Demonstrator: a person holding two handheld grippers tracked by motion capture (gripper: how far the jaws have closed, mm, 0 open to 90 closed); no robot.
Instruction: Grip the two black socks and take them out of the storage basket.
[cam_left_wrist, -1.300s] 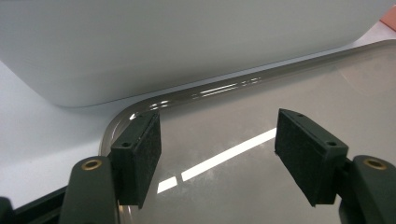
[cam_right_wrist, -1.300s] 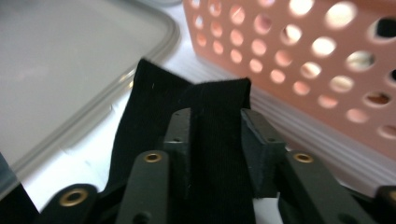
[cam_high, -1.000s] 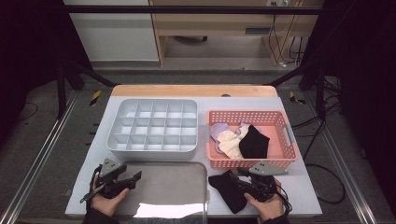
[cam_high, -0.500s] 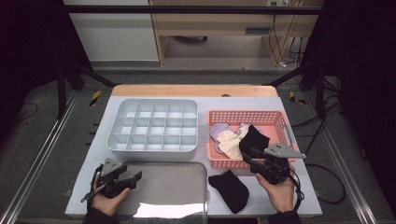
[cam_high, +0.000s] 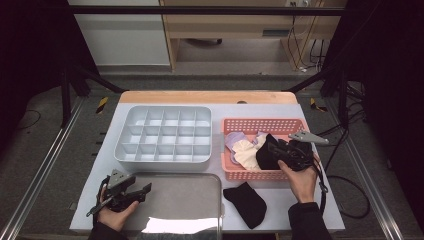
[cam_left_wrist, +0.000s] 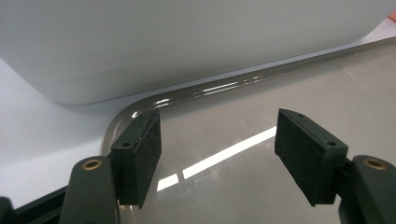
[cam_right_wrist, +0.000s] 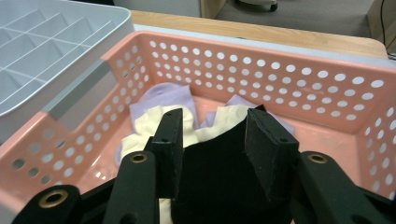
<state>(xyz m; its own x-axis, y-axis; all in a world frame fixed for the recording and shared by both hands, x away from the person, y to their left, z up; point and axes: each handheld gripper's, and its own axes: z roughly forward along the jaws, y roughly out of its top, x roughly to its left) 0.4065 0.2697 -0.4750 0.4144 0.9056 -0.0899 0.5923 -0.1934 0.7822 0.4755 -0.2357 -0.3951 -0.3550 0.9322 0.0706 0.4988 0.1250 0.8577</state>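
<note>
Left gripper (cam_high: 142, 190) low at the near left, over the left edge of the steel tray (cam_high: 200, 182); jaws wide apart, nothing between them. In the left gripper view the gripper (cam_left_wrist: 217, 144) sits just above the tray (cam_left_wrist: 280, 186), near its rounded far corner, with the grey box wall (cam_left_wrist: 187, 42) close behind.

Grey box (cam_high: 165, 134), divided into cells, mid-table, far side of the tray.

One black sock (cam_high: 247, 202) flat on the table, just right of the tray, near side of the pink basket (cam_high: 260, 124).

Basket right of the grey box, holding lilac cloth (cam_high: 235, 139), cream cloth (cam_high: 246, 152) and a second black sock (cam_high: 267, 152).

Right gripper (cam_high: 280, 150) inside the basket. Right gripper view: gripper (cam_right_wrist: 212, 144) jaws partly apart, the second black sock (cam_right_wrist: 219, 186) bunched between them, over the cream cloth (cam_right_wrist: 140, 133) and lilac cloth (cam_right_wrist: 161, 100). Cannot tell whether the pads press the sock.
</note>
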